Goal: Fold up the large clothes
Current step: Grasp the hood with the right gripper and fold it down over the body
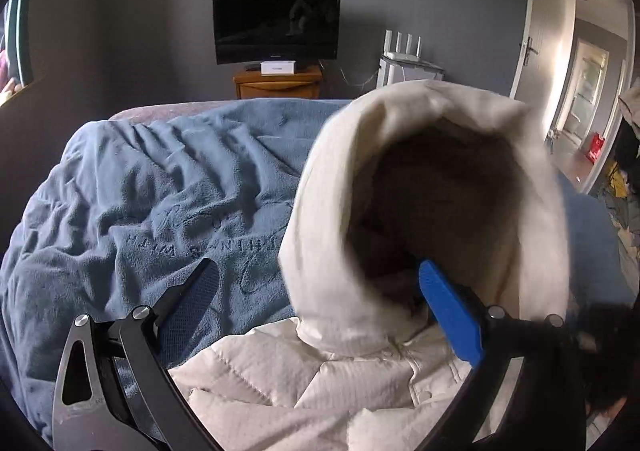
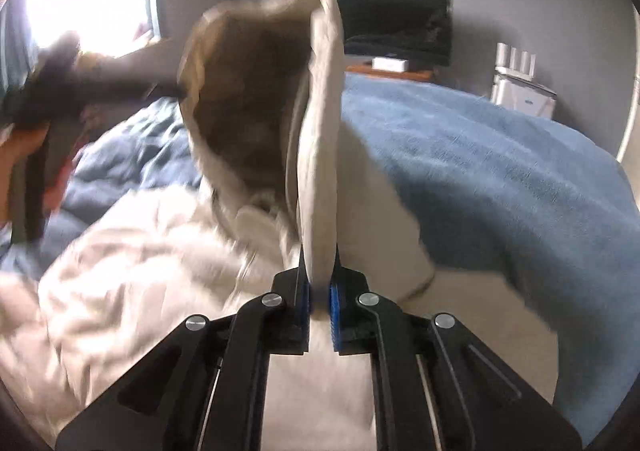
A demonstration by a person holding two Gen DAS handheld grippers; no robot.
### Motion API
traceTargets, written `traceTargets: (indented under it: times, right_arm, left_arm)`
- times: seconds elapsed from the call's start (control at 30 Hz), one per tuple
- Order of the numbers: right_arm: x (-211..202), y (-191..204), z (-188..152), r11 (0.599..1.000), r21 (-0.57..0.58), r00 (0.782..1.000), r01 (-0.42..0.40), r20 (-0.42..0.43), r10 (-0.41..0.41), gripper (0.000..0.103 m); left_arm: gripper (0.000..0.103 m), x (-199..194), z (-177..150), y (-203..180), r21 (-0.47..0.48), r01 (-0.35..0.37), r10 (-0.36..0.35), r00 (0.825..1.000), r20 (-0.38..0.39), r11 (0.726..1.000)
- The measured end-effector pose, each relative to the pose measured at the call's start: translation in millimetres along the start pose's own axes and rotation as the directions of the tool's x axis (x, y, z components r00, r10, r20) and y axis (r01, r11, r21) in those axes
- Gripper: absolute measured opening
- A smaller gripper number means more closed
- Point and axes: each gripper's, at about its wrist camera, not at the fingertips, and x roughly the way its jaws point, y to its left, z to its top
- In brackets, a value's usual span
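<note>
Left wrist view: low over bed (image 1: 140, 187), close behind hood (image 1: 400, 155), facing TV (image 1: 276, 27) wall. Right wrist view: close behind same hood (image 2: 320, 131), same facing. Both share hood, bed (image 2: 480, 155), TV (image 2: 396, 27).

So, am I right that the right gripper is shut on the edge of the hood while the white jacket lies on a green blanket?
Nearly: the blanket is blue, not green, as the right wrist view shows. The rest holds: the right gripper is shut on the edge of the hood, and the white jacket lies on the blanket.
</note>
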Motion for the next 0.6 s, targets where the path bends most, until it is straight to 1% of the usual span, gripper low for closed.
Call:
traceTargets:
  times: [0.03, 0.1, 0.13, 0.17, 0.2, 0.27, 0.43, 0.5, 0.57, 0.6]
  right_arm:
    - [-2.9, 2.3, -9.6, 1.000, -0.010, 1.000, -0.001, -0.011, 0.001, 0.006]
    - [-5.2, 1.4, -22.8, 1.000, 0.005, 0.999, -0.015, -0.037, 0.015, 0.006]
    - [-4.8, 0.4, -26.1, 1.000, 0.011, 0.999, -0.017, -0.048, 0.018, 0.006]
    - [-2.8, -1.6, -28.4, 1.000, 0.019, 0.998, -0.022, -0.062, 0.023, 0.006]
    - [-1.0, -3.9, -30.5, 0.999, 0.035, 0.997, -0.029, -0.074, 0.031, 0.006]
    - [0.1, -4.4, -34.5, 0.999, 0.039, 0.996, -0.028, -0.081, 0.031, 0.006]
    - [-3.1, -12.0, -35.6, 0.997, 0.067, 0.995, -0.041, -0.087, 0.047, 0.008]
    - [-7.3, -15.2, -37.0, 0.993, 0.098, 0.993, -0.059, -0.100, 0.069, 0.012]
    - [-16.9, -17.9, -37.8, 0.989, 0.118, 0.990, -0.093, -0.099, 0.105, 0.022]
    - [-22.2, -17.9, -39.0, 0.987, 0.119, 0.988, -0.109, -0.097, 0.120, 0.025]
  left_arm:
    - [0.096, 1.1, 1.7, -2.6, 0.009, -0.009, 0.009, 1.000, -0.006, 1.000]
    - [0.096, -1.4, 1.8, -3.6, -0.002, -0.012, 0.012, 1.000, 0.001, 1.000]
    - [0.093, -4.4, 0.8, -3.1, -0.013, -0.003, 0.003, 1.000, 0.012, 1.000]
    - [0.086, -9.3, -1.2, -2.9, -0.016, 0.000, 0.000, 0.999, 0.032, 1.000]
    - [0.066, -15.5, -4.6, -2.9, -0.009, -0.014, 0.015, 0.999, 0.049, 1.000]
    - [0.013, -23.4, -13.3, -3.2, 0.012, -0.020, 0.020, 0.999, 0.038, 1.000]
    - [0.011, -63.0, -55.1, 3.7, 0.033, 0.030, -0.031, 0.999, 0.024, 0.999]
    - [0.011, -76.9, -76.0, 8.7, 0.031, 0.054, -0.054, 0.999, 0.002, 0.998]
    - [0.011, -84.7, -98.7, 16.5, 0.017, 0.077, -0.076, 0.997, -0.032, 0.997]
    - [0.011, -86.0, -107.6, 19.4, 0.013, 0.079, -0.079, 0.996, -0.046, 0.997]
